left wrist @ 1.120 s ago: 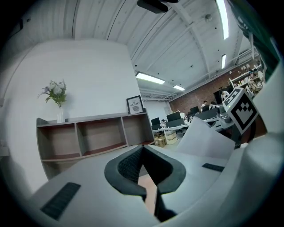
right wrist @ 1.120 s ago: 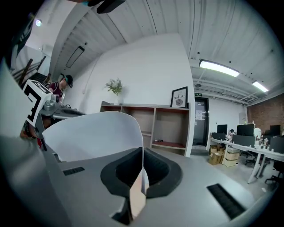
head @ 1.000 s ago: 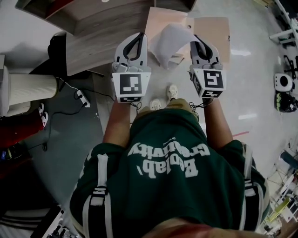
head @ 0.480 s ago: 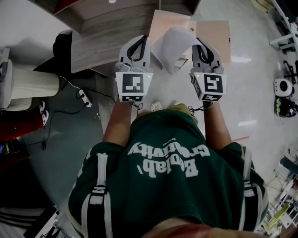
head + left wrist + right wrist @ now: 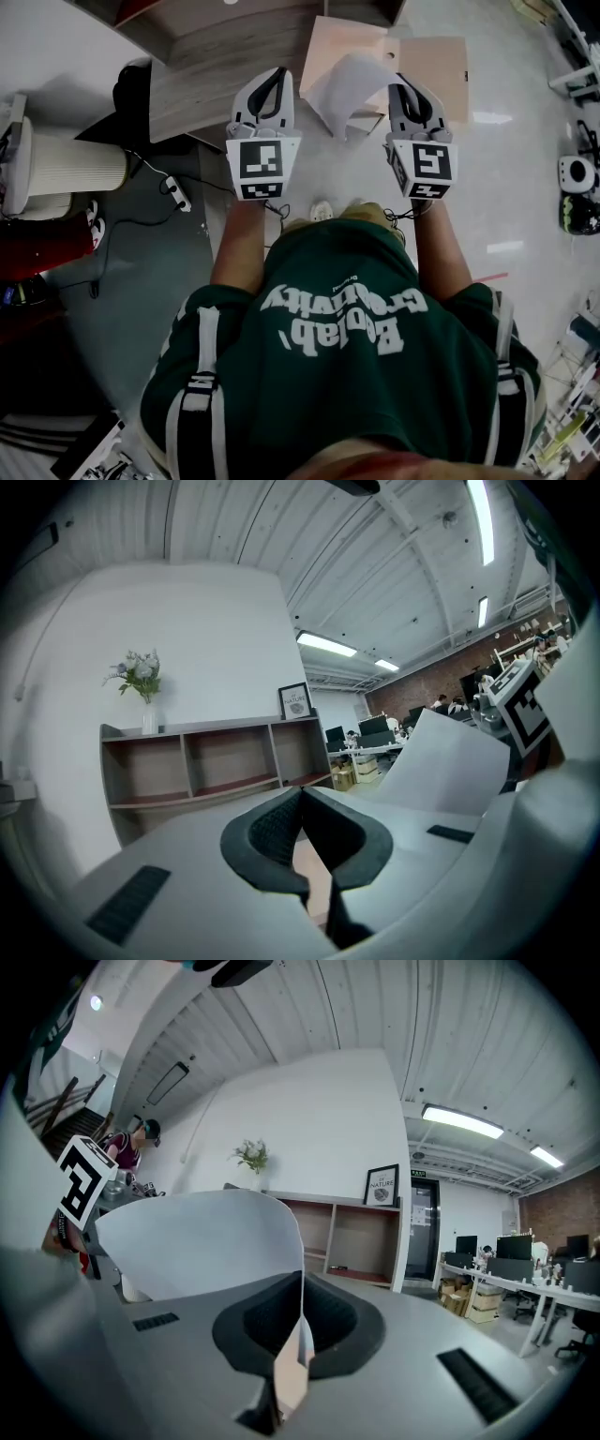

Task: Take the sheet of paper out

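Note:
A white sheet of paper (image 5: 345, 82) hangs curled in the air between the two grippers, over the floor. My right gripper (image 5: 401, 86) is shut on the sheet's right edge. In the right gripper view the paper (image 5: 202, 1241) runs from between the gripper's (image 5: 300, 1288) closed pads and bows off to the left. My left gripper (image 5: 278, 75) is level with it on the left, shut with nothing in it; in its own view the gripper (image 5: 301, 794) has its pads together. There the paper (image 5: 450, 766) shows to the right, clear of those jaws.
A wooden desk top (image 5: 211, 61) lies under the left gripper, and pale cardboard panels (image 5: 439, 64) lie on the floor ahead. A white cylinder (image 5: 66, 173) and a power strip (image 5: 176, 195) are at the left. An open wall shelf (image 5: 206, 766) stands ahead.
Both grippers and the held paper have shifted a little across the floor together; the desk and the person's shoes sit differently beneath them. Neither gripper's jaws have changed.

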The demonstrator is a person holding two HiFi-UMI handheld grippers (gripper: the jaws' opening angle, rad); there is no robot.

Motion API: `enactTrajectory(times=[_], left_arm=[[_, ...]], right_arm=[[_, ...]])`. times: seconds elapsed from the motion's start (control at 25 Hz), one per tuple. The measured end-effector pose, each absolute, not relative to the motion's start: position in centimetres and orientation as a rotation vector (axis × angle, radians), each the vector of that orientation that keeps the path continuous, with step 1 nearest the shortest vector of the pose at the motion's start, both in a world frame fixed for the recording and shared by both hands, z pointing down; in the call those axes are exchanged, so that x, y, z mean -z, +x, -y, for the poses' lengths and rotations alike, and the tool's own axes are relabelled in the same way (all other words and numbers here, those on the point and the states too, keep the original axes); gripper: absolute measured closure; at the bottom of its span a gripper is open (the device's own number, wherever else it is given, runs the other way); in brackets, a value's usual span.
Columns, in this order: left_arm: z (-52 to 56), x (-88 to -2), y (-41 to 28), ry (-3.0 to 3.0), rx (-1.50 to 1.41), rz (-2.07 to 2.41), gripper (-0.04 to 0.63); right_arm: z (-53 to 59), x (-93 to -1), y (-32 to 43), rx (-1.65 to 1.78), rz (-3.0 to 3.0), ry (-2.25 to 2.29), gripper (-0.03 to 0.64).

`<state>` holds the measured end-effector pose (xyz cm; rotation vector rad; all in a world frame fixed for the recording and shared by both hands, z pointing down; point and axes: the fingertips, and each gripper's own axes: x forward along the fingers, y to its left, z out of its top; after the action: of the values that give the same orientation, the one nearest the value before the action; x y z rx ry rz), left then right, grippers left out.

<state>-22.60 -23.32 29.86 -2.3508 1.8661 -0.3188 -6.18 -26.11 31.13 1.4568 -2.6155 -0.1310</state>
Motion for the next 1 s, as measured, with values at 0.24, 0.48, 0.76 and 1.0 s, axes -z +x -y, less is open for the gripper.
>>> enactTrajectory(times=[0.24, 0.48, 0.76, 1.0], left_arm=[[23.3, -30.4, -23.0, -2.358, 0.329, -1.888, 0.577], [22.3, -31.1, -23.6, -2.359, 0.354, -1.900, 0.577], [22.0, -31.6, -24.4, -2.361, 0.363, -1.915, 0.577], [21.9, -31.5, -24.9, -2.355, 0.361, -1.925, 0.577]], right_arm=[[26.0, -31.8, -6.2, 0.124, 2.585, 1.443, 0.584], [25.2, -32.1, -6.4, 0.117, 2.588, 1.464, 0.584], [25.2, -32.5, -6.7, 0.103, 2.577, 1.471, 0.584], [25.2, -32.1, -7.3, 0.107, 2.589, 1.468, 0.583]])
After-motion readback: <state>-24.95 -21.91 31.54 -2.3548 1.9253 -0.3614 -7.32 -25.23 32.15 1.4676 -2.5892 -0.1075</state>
